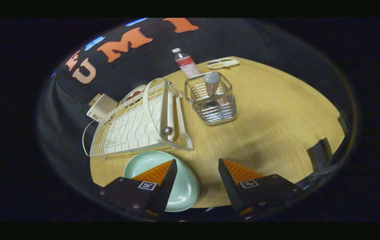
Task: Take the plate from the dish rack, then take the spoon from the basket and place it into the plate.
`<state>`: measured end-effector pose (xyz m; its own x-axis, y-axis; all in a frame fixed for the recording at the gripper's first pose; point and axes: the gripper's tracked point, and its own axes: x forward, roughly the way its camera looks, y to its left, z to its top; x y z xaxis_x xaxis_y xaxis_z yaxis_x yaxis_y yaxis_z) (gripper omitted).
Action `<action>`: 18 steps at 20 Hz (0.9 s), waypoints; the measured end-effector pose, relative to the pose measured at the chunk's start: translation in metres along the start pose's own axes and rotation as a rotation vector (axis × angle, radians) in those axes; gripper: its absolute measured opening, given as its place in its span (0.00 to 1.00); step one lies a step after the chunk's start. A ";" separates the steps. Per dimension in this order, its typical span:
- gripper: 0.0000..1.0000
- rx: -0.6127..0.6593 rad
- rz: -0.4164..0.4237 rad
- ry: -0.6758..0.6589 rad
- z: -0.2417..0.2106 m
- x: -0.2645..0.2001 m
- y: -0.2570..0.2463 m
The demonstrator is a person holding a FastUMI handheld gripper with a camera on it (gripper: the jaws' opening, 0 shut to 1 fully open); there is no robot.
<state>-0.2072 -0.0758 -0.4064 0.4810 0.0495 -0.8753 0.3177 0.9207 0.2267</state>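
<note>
Nearest, the gripper [197, 173] hangs wide open and empty over the counter's [276, 116] near edge. Left to right: pale green plate [183, 186] out of the dish rack [133, 123], beneath the left finger; spoon [212, 83] upright in the basket [211, 100]. Plate done; spoon remains.

**Gripper hardware, as seen**

Gripper [197, 162]: two wedge-shaped fingers, each tapering to a narrow tip, jaws standing apart. Inner faces are ribbed with fine parallel ridges. Each finger mounts on a black block-shaped carrier with small round screw heads along its edges. One square black-and-white fiducial marker sits on top of each carrier, just behind the ribbed section.
</note>
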 end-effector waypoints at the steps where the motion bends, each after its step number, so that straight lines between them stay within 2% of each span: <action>1: 0.75 -0.018 -0.018 -0.038 0.010 -0.003 -0.005; 5: 0.75 -0.121 -0.064 -0.215 0.053 -0.012 -0.015; 8: 0.71 -0.201 -0.076 -0.288 0.072 -0.012 -0.014; 12: 0.69 -0.245 -0.072 -0.384 0.100 -0.010 -0.009; 14: 0.59 -0.292 -0.127 -0.402 0.108 -0.004 -0.020; 15: 0.50 -0.298 -0.135 -0.402 0.111 -0.001 -0.022; 18: 0.34 -0.284 -0.129 -0.438 0.123 0.002 -0.013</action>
<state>-0.1103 -0.1353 -0.3587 0.7680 -0.1810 -0.6144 0.1920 0.9802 -0.0487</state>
